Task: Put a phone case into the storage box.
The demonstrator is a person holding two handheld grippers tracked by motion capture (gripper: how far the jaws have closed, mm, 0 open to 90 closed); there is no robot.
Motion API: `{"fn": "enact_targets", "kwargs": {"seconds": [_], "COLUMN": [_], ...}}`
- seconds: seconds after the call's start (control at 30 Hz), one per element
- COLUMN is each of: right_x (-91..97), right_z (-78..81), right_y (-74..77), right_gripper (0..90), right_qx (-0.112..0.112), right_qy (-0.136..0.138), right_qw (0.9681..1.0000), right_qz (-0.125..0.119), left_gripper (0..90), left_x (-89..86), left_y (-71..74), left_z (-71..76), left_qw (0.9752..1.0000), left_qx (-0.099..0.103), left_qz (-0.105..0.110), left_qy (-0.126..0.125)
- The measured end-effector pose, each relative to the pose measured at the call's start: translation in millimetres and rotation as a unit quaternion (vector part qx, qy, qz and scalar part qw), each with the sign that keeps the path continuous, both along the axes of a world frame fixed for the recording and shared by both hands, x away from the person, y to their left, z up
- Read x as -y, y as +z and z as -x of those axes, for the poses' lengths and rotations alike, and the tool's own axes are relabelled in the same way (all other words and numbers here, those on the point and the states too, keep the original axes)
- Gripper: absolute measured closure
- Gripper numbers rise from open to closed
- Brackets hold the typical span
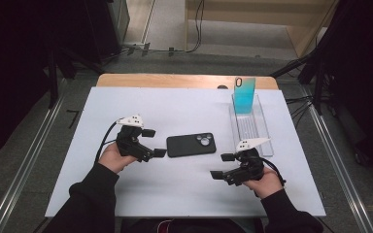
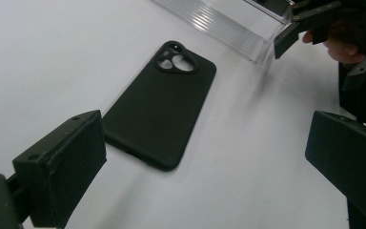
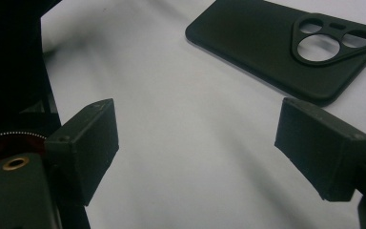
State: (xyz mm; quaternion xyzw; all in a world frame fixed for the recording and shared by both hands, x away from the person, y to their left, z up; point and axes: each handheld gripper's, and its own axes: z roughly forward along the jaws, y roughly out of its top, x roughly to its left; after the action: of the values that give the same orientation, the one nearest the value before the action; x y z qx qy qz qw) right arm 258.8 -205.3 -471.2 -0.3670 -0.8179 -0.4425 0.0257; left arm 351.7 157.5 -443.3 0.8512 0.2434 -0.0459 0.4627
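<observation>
While both hands sit low on the white surface (image 1: 184,189), one left gripper (image 1: 154,142) has its fingers (image 2: 62,167) spread wide, nothing between them, tips just beside the short left end of the one black phone case (image 1: 191,144). Case lies flat mid-surface, camera cutout toward the right, bare surface all round it. One right gripper (image 1: 222,165), fingers (image 3: 321,143) wide and holding nothing, near the case's lower right corner. One clear tray (image 1: 264,131) at the right edge, one blue-green case (image 1: 244,95) upright at its far end.
</observation>
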Motion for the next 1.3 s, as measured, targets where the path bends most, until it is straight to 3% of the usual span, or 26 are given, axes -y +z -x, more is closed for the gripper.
{"fn": "enact_targets", "kwargs": {"seconds": [0.17, 0.23, 0.5, 1.3], "right_x": [0.0, -0.2, 2.1, 2.0], "right_z": [0.3, 1.0, 2.5, 2.8], "right_y": [-0.5, -0.1, -0.2, -2.1], "right_gripper": [13.0, 13.0, 13.0, 13.4], "right_qx": [-0.004, -0.003, -0.003, -0.005], "right_qy": [0.006, 0.008, 0.009, 0.015], "right_qw": [1.0000, 1.0000, 0.9999, 0.9999], "right_qz": [-0.002, -0.002, -0.004, -0.003], "left_gripper": [0.4, 0.4, 0.4, 0.4], "left_x": [10.4, 14.3, 32.5, 74.6], "left_y": [2.0, 3.0, 5.2, -12.1], "left_z": [-6.5, -9.8, -23.5, -49.1], "left_qw": [0.9998, 0.9997, 0.9991, 0.9982], "left_qx": [0.013, 0.012, 0.017, 0.025], "left_qz": [-0.004, 0.003, -0.004, -0.026], "left_qy": [-0.017, -0.023, -0.038, -0.047]}}
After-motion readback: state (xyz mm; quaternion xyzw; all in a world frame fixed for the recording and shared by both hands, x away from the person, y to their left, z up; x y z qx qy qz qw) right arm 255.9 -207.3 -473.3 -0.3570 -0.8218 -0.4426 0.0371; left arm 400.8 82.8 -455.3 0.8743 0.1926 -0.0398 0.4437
